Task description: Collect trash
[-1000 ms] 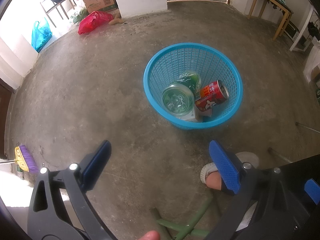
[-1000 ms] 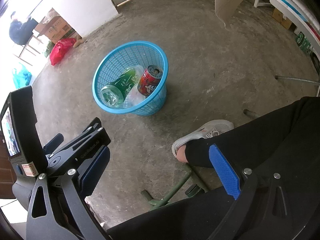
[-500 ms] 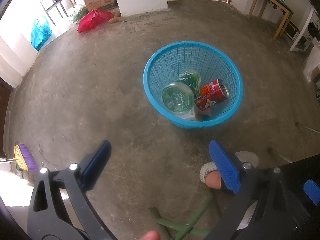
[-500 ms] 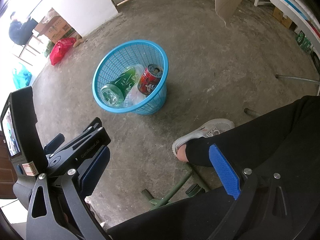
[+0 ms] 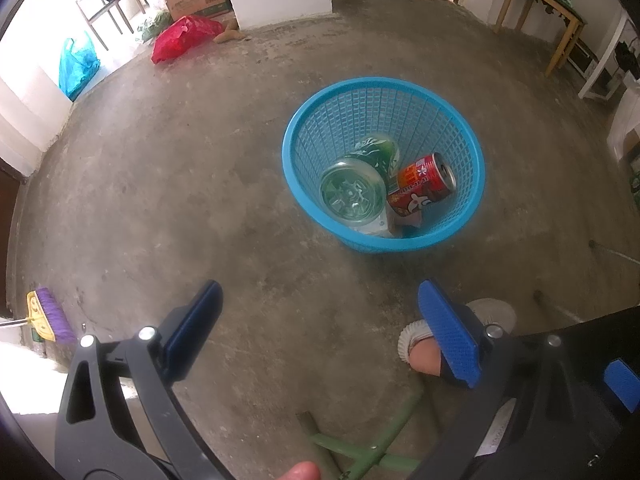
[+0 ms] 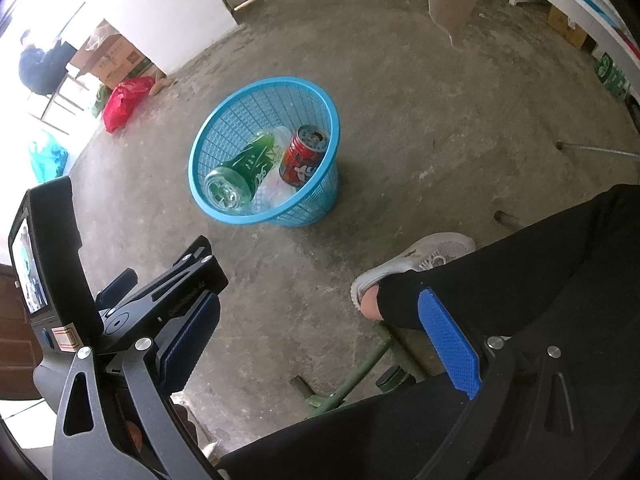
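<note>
Left claw [image 5: 320, 316] gaping empty | right claw [image 6: 316, 332] gaping empty | green bottle [image 5: 356, 188] and red can [image 5: 420, 188] lying inside blue basket [image 5: 384, 88] on floor [image 5: 180, 180]

Bright blue basket [image 5: 382, 92], square mesh pattern all round its wall. I see a green bottle [image 5: 360, 184] with white lettering in it, and a red can [image 5: 422, 188] — orange band, white cartoon figure. My left gripper [image 5: 320, 332] — black frame, blue dotted pads. Same on my right gripper [image 6: 320, 332]. Floor [image 5: 180, 180]: mottled grey. Grey-white shoe [image 6: 420, 260], black trouser leg [image 6: 540, 272].
</note>
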